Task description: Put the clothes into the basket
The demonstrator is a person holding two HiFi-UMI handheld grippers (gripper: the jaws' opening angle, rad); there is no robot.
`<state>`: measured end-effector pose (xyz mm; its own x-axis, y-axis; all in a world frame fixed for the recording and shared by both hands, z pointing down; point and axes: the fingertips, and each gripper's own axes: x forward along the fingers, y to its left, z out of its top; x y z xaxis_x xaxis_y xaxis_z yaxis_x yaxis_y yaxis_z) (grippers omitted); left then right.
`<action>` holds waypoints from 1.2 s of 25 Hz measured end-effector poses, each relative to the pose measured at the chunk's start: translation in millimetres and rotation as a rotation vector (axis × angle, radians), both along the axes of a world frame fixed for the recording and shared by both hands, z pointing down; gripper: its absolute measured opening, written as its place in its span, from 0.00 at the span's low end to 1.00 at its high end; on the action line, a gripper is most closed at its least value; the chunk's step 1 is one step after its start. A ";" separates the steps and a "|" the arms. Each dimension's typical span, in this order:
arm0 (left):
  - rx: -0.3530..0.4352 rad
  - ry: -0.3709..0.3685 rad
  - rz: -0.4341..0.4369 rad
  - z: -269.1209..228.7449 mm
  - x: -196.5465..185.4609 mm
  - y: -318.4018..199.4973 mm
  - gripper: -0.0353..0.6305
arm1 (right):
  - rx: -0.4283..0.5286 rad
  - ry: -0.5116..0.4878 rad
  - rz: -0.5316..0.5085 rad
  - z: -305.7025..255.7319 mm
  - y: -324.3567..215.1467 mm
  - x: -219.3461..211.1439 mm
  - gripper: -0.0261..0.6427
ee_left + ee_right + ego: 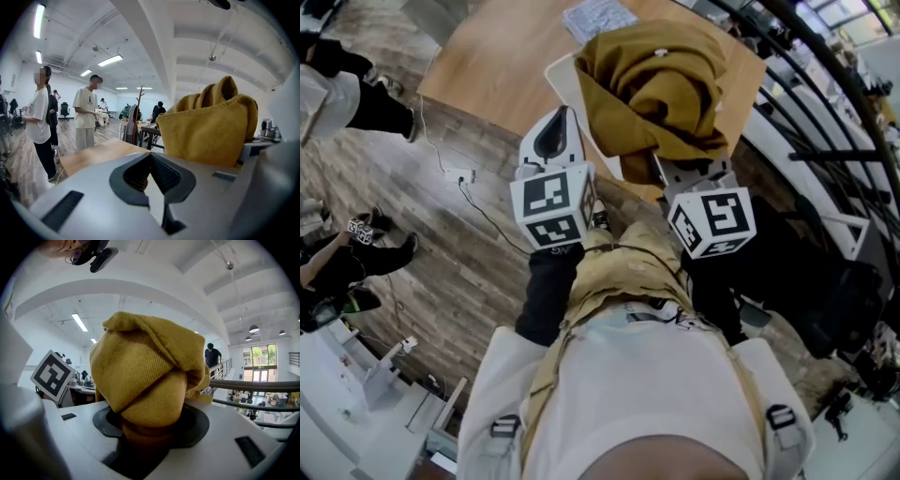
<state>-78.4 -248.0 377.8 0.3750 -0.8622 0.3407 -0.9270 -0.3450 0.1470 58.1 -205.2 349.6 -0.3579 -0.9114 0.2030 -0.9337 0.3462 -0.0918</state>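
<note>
1. Below the head camera, the mustard-yellow ribbed garment [652,80] hangs bunched in the air near the corner of the pale wooden table [487,66]. The right gripper [675,167] pinches it from underneath. The left gripper [561,122] is just beside the cloth and carries nothing. A white curved edge [565,89] shows behind the folds, but I cannot tell whether it is the basket. A black metal railing [825,112] runs close on the right. A white power strip [459,174] and its cable lie on the plank floor, and people stand at the left.

2. Along the left gripper [150,159], the ribbed dark pads are pressed together at their tips with nothing between them. The garment [211,126] bulks up to the right, apart from these jaws. The tabletop [98,154] lies beyond, and two standing people in pale shirts [86,117] are well off.

3. Along the right gripper [150,425], the jaws are clamped on a thick folded wad of the garment [145,371], which fills most of the view. The railing [262,385] passes behind.
   - The cloth looks soft, light and limp, and its ribbing should hold against the pads.
   - It will likely sag and trail, so a thick bunch is the best place to grip, and the free left gripper could gather the slack.
   - Hanging folds could catch on the table corner or the railing.
</note>
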 end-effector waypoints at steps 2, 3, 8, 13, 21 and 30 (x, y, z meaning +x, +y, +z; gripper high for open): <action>-0.029 -0.003 -0.010 7.3 4.5 -0.8 0.05 | -0.027 -0.002 -0.012 7.9 -4.8 4.0 0.38; -0.045 -0.005 -0.018 11.3 5.9 -2.5 0.05 | -0.040 -0.003 -0.020 12.5 -8.0 5.5 0.38; -0.112 -0.014 -0.058 39.7 -1.8 -17.6 0.05 | -0.098 0.014 -0.066 44.2 -28.5 0.6 0.38; -0.194 -0.016 -0.078 68.7 1.5 -20.7 0.05 | -0.167 0.028 -0.109 75.2 -44.9 -1.4 0.38; -0.284 -0.027 -0.096 108.6 -6.4 -15.0 0.05 | -0.282 0.051 -0.135 133.9 -58.5 -10.2 0.38; -0.347 -0.029 -0.115 139.3 -18.5 -29.6 0.06 | -0.419 0.089 -0.146 194.5 -91.7 -15.8 0.38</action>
